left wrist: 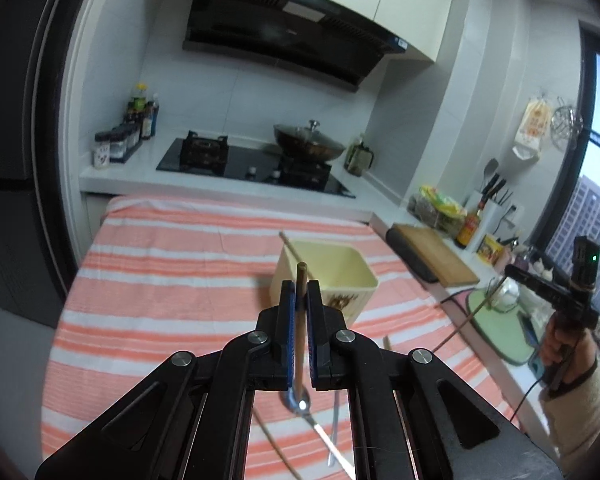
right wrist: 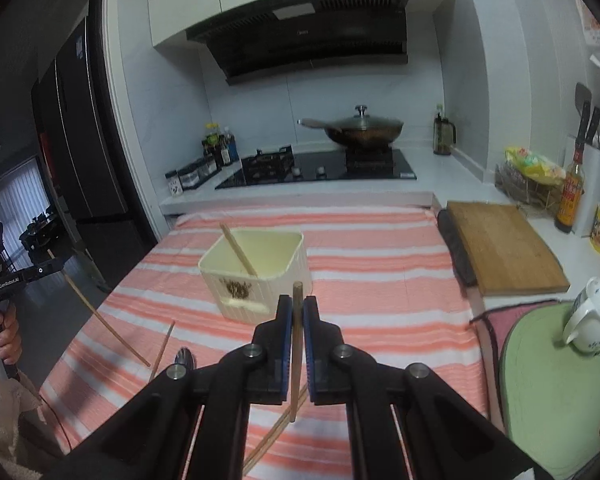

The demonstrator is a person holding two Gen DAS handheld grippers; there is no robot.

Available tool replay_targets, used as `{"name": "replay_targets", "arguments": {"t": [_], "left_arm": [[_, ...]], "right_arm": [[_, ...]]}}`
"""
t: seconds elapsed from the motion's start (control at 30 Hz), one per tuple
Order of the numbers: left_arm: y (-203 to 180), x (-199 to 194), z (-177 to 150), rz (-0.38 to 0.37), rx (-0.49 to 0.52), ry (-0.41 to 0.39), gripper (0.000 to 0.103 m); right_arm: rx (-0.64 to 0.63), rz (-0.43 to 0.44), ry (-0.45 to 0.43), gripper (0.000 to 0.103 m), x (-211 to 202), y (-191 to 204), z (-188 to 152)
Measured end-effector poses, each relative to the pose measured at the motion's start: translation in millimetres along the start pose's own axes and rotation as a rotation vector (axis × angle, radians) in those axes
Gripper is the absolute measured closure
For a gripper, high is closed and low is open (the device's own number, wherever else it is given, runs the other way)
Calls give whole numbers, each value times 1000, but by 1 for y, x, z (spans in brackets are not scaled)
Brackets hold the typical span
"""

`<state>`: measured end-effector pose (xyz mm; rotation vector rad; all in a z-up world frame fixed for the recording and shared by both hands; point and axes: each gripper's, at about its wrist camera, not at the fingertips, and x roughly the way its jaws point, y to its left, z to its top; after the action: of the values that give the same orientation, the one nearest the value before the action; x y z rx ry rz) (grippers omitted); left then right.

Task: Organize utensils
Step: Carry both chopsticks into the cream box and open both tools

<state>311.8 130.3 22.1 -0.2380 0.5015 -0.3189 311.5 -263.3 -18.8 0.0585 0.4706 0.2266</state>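
My left gripper [left wrist: 301,289] is shut on a wooden chopstick [left wrist: 301,312], held above the striped cloth. My right gripper [right wrist: 297,304] is shut on another wooden chopstick [right wrist: 296,344]. A cream utensil box [left wrist: 327,276] stands mid-table just beyond both grippers, also in the right wrist view [right wrist: 260,276], with one chopstick [right wrist: 238,249] leaning inside. A metal spoon [left wrist: 300,400] and loose chopsticks [right wrist: 162,350] lie on the cloth below. In the left wrist view the right gripper [left wrist: 496,288] shows at the right with its chopstick. In the right wrist view the left gripper [right wrist: 56,262] shows at the left.
Striped orange-white cloth [right wrist: 380,320] covers the table. A wooden cutting board [right wrist: 500,248], green mat [right wrist: 552,392] with a white teapot [right wrist: 592,320], bottles and a knife block are on the right counter. The stove with a lidded wok [right wrist: 362,128] is behind.
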Motion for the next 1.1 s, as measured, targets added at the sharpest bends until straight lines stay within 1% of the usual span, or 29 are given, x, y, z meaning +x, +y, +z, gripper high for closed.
{"name": "replay_targets", "arguments": {"t": [0.1, 0.23, 0.33, 0.43, 0.5, 0.53, 0.6, 0.7, 0.77, 0.8, 0.87, 0.9, 0.93, 0.97, 1.0, 1.03, 1.07, 1.1], "left_arm": [[-14, 4, 41, -20, 3, -70, 100], [-39, 24, 86, 13, 35, -174, 100], [-50, 52, 106, 37, 34, -216, 100], [-51, 89, 111, 79, 9, -218, 100], [-47, 117, 108, 109, -13, -184, 100], [-45, 132, 105, 122, -23, -159, 100], [-37, 162, 98, 138, -47, -90, 100], [-23, 207, 83, 140, -71, 56, 100], [-16, 232, 72, 141, -81, 148, 100], [-13, 241, 65, 134, -82, 191, 99], [-9, 257, 55, 126, -87, 251, 99], [-8, 262, 51, 132, -92, 266, 98], [-7, 264, 46, 144, -103, 276, 89], [-4, 264, 43, 146, -123, 282, 68], [-2, 260, 39, 141, -140, 274, 57], [1, 252, 37, 135, -151, 251, 43], [4, 243, 34, 133, -148, 232, 39], [5, 235, 30, 129, -136, 227, 39]], "right_arm": [[-13, -2, -69, 97, 5, 7, 41], [-29, 5, -121, 97, 29, 19, 90], [-33, 19, -182, 97, 45, 30, 112], [-49, 34, -212, 97, 69, 43, 119], [-78, 34, -205, 97, 90, 53, 115], [-93, 28, -187, 97, 100, 58, 111], [-109, 18, -119, 97, 126, 65, 104], [-140, -4, 32, 97, 167, 73, 93], [-154, -2, 155, 97, 195, 76, 87], [-148, -5, 197, 97, 207, 76, 85], [-141, 7, 279, 97, 227, 76, 78], [-133, 13, 313, 96, 236, 75, 74], [-117, 10, 307, 96, 239, 74, 71], [-106, 11, 296, 94, 240, 74, 68], [-97, 16, 278, 80, 238, 73, 66], [-83, 23, 257, 69, 233, 72, 64], [-68, 28, 227, 50, 226, 70, 62], [-60, 31, 192, 48, 213, 68, 58]]}}
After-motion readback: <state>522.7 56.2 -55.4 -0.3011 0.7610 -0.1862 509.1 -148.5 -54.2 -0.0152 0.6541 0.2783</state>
